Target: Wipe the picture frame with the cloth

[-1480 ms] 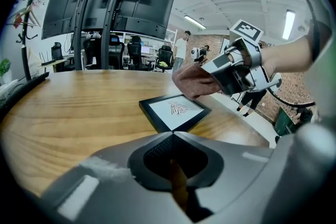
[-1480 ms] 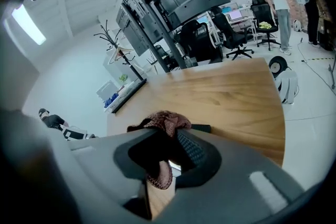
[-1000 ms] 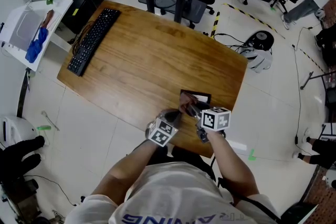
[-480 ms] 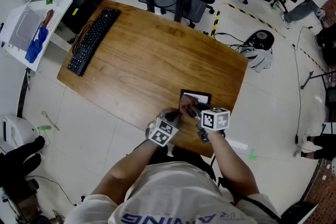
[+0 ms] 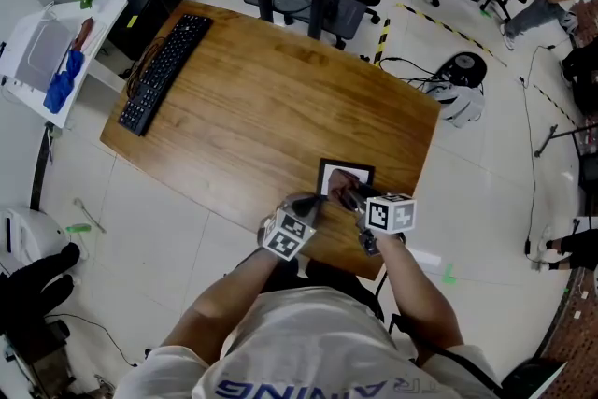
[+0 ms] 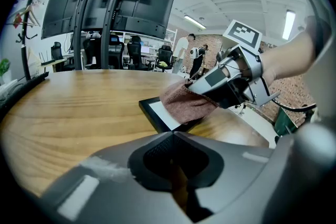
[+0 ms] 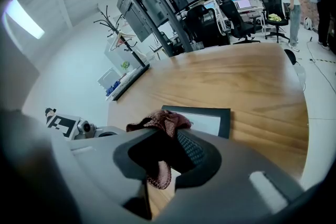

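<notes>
A black picture frame (image 5: 347,175) with a white inside lies flat on the wooden table (image 5: 262,98), near its front right edge. My right gripper (image 5: 350,197) is shut on a reddish-brown cloth (image 5: 340,186), and the cloth rests on the frame's near part. In the right gripper view the cloth (image 7: 164,122) bunches between the jaws, with the frame (image 7: 206,119) just beyond. My left gripper (image 5: 306,205) hovers left of the frame with its jaws shut and nothing in them. The left gripper view shows the frame (image 6: 157,115), the cloth (image 6: 185,103) and the right gripper (image 6: 202,85) over it.
A black keyboard (image 5: 166,70) lies at the table's far left end. The table's front edge runs right below both grippers. A white stand (image 5: 56,51) with blue items is on the floor at left; office chairs (image 5: 327,5) and cables stand beyond the table.
My right gripper with the cloth has drawn slightly right and toward me over the frame. The left gripper has stayed where it was.
</notes>
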Demonstrator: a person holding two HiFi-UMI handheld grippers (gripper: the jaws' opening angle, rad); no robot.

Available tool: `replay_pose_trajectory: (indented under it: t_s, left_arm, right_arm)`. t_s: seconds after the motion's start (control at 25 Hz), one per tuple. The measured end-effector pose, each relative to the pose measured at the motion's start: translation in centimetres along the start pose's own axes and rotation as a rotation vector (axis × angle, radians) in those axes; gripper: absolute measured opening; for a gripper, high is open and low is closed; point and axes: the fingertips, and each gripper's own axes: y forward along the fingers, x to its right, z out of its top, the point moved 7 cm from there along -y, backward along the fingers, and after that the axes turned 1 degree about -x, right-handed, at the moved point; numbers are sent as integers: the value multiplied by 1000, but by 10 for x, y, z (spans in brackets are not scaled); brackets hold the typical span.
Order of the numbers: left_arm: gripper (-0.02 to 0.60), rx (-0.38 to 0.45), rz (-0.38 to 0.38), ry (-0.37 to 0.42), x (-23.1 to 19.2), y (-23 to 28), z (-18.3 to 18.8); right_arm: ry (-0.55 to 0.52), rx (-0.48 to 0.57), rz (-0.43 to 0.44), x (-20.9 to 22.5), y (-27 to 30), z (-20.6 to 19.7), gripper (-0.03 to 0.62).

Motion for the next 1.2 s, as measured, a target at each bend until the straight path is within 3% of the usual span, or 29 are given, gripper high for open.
replay_pose_trajectory:
  t_s: [0.6,1.2]
  left_arm:
    - [3,0,-3,-1,0,0,-1]
    - [3,2,-5,2,0,2,-2]
  right_arm:
    - [106,60,-80,49,-45,-17,83]
    - [149,99,-115,63,-68,-30,83]
